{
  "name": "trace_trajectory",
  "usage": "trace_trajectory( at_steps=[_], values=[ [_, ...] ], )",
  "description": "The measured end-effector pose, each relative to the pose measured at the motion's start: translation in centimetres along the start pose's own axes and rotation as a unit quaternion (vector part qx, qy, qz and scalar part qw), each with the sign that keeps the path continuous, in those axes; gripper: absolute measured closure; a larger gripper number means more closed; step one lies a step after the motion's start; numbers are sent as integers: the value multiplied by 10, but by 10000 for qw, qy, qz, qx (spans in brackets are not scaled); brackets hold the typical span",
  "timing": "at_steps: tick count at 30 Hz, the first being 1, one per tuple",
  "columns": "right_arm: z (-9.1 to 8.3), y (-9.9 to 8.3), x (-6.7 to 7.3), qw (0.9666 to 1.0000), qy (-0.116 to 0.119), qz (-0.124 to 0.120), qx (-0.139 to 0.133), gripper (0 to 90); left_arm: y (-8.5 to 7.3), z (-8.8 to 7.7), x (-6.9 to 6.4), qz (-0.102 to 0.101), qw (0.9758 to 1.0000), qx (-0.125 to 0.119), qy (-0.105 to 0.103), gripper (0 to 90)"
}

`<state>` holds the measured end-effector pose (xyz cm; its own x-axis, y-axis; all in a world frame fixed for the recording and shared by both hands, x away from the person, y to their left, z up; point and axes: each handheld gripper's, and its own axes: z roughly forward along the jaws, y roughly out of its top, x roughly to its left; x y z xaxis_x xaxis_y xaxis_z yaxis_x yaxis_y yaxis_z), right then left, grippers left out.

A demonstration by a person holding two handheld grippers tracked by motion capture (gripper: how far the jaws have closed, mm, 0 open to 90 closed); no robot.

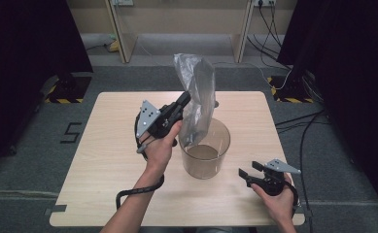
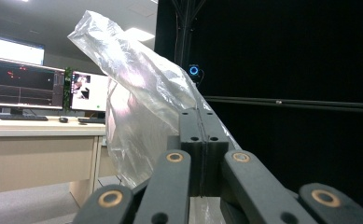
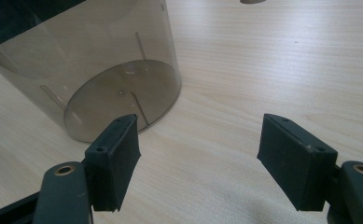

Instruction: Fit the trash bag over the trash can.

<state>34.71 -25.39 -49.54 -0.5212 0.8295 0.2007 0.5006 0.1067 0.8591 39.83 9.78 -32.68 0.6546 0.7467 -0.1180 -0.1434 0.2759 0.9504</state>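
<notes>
Your left claw (image 1: 184, 100) is squeezed tight on a thin clear plastic bag (image 1: 197, 94). You hold the bag up high, and its bottom end hangs down into the see-through tub (image 1: 205, 154) in the middle of the table (image 1: 104, 145). Your right claw (image 1: 245, 174) is wide open with nothing in it. It sits low by the table, near the tub. I can't see any words on the bag or tub.

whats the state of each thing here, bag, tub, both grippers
plastic bag: held up, lower end hanging into the tub
clear tub: upright on the table, open top
left gripper: shut on the bag
right gripper: open, nothing between its jaws, low over the table
</notes>
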Motion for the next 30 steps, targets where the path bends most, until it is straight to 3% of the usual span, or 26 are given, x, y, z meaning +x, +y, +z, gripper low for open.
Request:
trace_trajectory(
  at_steps=[30],
  values=[
    [0,0,0,10000,15,-3,6,293,-15,17,-8,3,9997,217,-134,900]
  ],
)
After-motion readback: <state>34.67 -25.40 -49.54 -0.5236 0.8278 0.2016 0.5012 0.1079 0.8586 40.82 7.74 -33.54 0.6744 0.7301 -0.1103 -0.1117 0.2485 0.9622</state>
